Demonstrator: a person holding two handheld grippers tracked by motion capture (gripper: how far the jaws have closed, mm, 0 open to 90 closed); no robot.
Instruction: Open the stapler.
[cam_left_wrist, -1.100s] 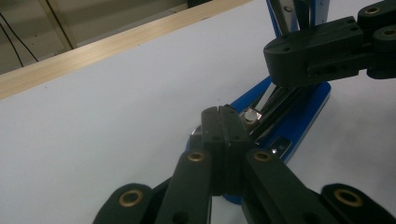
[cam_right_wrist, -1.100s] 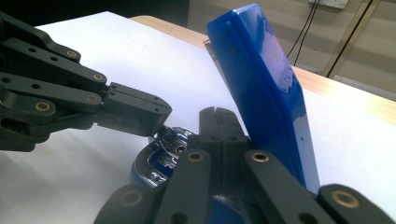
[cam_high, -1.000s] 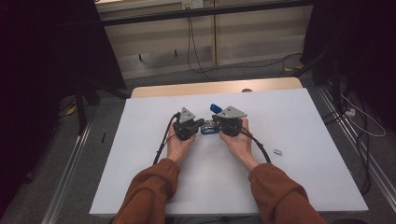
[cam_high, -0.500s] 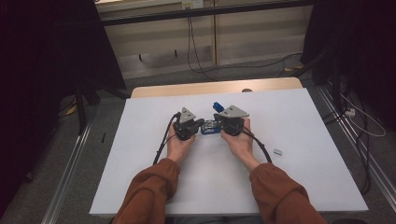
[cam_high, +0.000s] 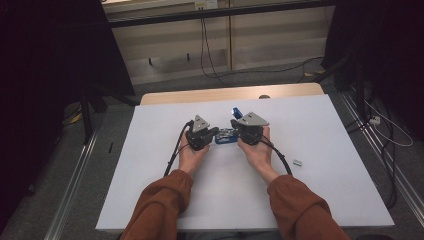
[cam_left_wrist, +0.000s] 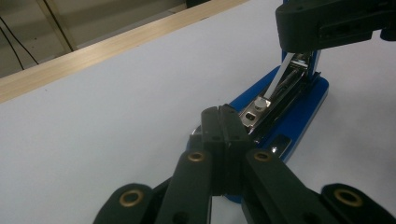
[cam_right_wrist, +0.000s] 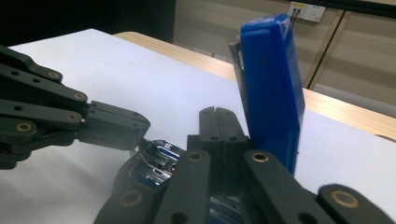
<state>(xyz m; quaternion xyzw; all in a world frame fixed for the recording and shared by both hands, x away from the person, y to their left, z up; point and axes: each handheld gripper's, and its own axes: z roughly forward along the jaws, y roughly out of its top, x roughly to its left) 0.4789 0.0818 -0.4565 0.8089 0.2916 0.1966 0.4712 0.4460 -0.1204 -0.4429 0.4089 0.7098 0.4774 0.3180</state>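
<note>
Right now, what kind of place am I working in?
Probably a lab or recording workbench: a white table set between dark curtains, cables on the floor, a wall socket, and a blue stapler opened between handheld grippers.

Blue stapler (cam_high: 226, 136), lid raised, on table

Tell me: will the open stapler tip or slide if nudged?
The stapler probably slides: its flat blue base lies on smooth white table. Its lid stands upright, so it is likely top-heavy and may swing shut.
</note>
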